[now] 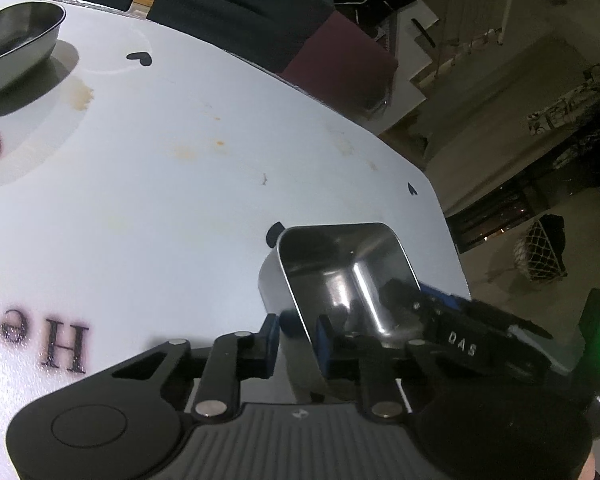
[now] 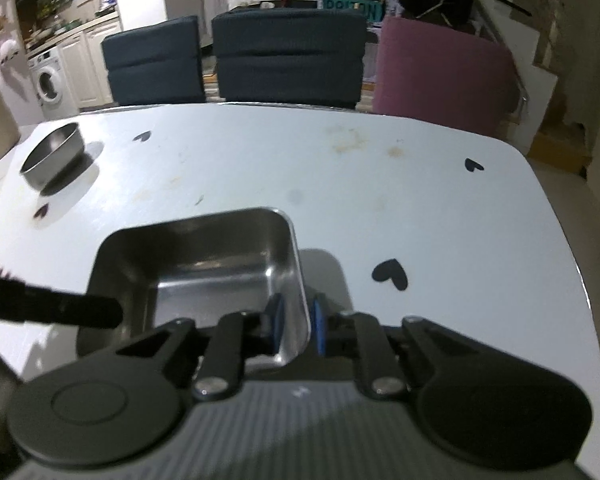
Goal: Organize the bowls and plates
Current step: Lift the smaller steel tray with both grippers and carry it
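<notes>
White table (image 2: 440, 216) bearing square steel tray (image 2: 204, 256), round bowl (image 2: 54, 156)

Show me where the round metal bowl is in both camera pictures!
Left wrist view: the round metal bowl sits at the far upper left, cut off by the picture's edge.
Right wrist view: it stands at the left, towards the table's far side.
Shared landmark: the square steel dish that both grippers clamp by its walls, low in each picture.
</notes>
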Demonstrator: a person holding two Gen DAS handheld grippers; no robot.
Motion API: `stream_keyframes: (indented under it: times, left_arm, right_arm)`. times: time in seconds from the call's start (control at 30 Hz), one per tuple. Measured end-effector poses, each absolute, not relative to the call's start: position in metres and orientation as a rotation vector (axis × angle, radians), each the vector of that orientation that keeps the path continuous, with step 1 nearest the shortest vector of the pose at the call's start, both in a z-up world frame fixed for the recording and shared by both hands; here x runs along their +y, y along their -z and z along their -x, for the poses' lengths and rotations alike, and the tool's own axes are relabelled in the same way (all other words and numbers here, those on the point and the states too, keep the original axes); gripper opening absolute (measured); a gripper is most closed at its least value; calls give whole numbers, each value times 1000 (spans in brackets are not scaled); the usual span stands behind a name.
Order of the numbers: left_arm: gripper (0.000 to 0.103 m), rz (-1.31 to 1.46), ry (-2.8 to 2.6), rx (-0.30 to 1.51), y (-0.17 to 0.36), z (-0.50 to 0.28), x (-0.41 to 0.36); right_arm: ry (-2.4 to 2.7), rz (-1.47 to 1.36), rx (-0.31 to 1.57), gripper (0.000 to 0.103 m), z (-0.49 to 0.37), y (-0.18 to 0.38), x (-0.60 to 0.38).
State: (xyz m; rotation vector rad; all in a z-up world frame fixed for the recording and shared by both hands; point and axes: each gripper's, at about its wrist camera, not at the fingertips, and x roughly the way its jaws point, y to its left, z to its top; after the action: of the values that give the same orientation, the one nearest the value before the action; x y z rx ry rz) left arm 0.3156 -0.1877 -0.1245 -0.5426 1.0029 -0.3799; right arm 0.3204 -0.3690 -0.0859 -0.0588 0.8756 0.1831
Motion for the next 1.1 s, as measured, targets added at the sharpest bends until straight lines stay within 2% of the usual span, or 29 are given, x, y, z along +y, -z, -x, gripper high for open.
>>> stream_keyframes:
  times: [0.07,0.13,0.17,0.3,0.4,0.67,1.1]
  left_arm:
    - [21,530,380,1003,124,-316,-189]
    - [20,525,380,1001,123,-316,-190]
    - [19,518,377,996,122,-317,-189]
    - [17,502,374,967,117,-317,-186]
    - [15,492,384,939,108,-314,-184]
    - [10,445,385,873,75,-294,-167]
    - [9,344,448,838,26,-234,-138]
  right_arm:
    - [-168,40,852,31,-323,86,-368]
    - [-166,12,846,32,-326,86,-368]
    - [-172,10,853,31,-327,87,-367]
    - [-139,54,866,10,-327,86,-361]
    - [-139,5,846,7,-321,80,-367]
    - [-141,-44,765,4,-297,44,-359]
    - [-163,-97,714,5,-228,4,-336]
